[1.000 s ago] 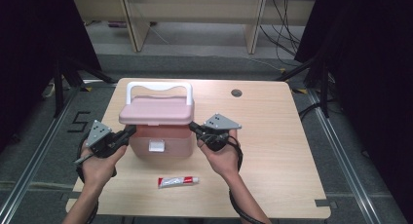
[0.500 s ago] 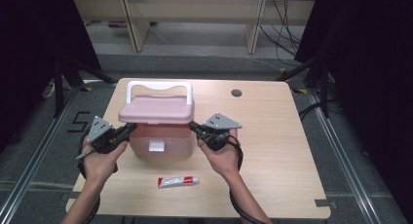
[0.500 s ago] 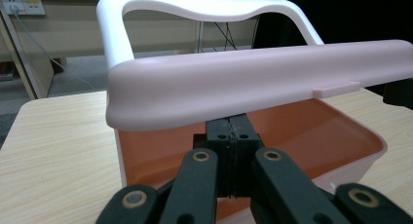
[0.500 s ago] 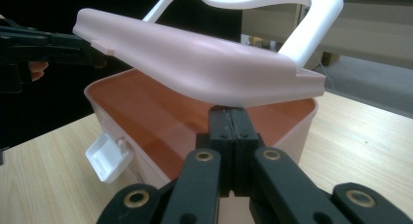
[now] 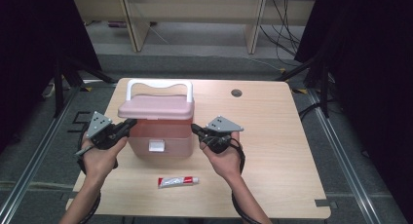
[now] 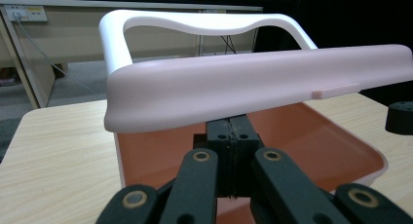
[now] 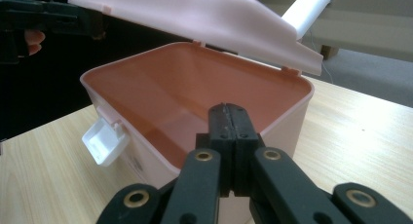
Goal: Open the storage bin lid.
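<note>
**Kid:** Where is the pink box [image 5: 158, 131]?

**Helper:** In the middle of the high view, a bit to the left, on the counter [image 5: 272, 136]. Its lid [image 5: 157, 107] is lifted up at the front, and the inside looks empty.

**Kid:** Who is lifting it?

**Helper:** The left gripper [image 5: 127, 125] has its tip under the lid's left end. The right gripper [image 5: 195, 129] is at the right end of the box. Both sets of jaws are pressed tight together with nothing pinched between them.

**Kid:** Is the box heavy?

**Helper:** Probably not. It looks like thin, hard plastic, smooth and a little slippery. The lid is likely to drop if the tips slide out.

**Kid:** Where would you grab it?

**Helper:** The white handle [image 5: 159, 86] at the back is best for carrying. For the lid, push up under its front edge, near the white latch [image 7: 104, 141].

**Kid:** And the little tube [image 5: 178, 181]?

**Helper:** It lies lower down in the picture, just in front of the box.
</note>
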Action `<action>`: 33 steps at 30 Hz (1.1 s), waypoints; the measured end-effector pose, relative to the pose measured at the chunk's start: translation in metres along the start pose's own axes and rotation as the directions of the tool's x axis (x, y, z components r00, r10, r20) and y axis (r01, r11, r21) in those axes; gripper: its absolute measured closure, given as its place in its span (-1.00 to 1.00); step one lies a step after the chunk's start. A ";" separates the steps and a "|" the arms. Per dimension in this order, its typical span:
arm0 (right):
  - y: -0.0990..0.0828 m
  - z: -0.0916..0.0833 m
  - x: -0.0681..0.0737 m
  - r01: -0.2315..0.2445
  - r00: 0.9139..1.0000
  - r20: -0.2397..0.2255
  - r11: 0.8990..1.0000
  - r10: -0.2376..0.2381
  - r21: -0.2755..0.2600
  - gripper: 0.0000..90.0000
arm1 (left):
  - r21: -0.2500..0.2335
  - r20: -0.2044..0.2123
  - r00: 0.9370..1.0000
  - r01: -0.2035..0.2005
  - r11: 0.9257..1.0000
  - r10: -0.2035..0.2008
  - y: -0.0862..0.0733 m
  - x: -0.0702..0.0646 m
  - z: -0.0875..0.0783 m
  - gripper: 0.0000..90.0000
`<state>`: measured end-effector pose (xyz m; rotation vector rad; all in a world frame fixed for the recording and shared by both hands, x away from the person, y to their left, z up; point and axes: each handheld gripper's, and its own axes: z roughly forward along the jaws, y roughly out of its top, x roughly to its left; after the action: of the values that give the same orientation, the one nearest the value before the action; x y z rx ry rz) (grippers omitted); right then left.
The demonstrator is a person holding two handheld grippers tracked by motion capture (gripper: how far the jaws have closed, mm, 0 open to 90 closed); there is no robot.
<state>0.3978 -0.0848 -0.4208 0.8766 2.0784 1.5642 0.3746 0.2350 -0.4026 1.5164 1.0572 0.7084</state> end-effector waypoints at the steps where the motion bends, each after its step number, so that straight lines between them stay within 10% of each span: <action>1: -0.001 0.000 0.000 -0.001 1.000 -0.005 1.000 0.001 -0.003 1.00 | -0.001 0.001 1.000 -0.002 1.000 0.002 0.001 0.000 0.000 1.00; 33: -0.010 -0.008 0.000 0.003 1.000 0.018 1.000 -0.003 0.007 1.00 | -0.023 -0.006 1.000 -0.014 1.000 0.014 0.032 0.005 0.012 1.00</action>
<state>0.3901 -0.0929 -0.4280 0.8864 2.0728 1.5433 0.3947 0.2346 -0.3746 1.5047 1.0402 0.7324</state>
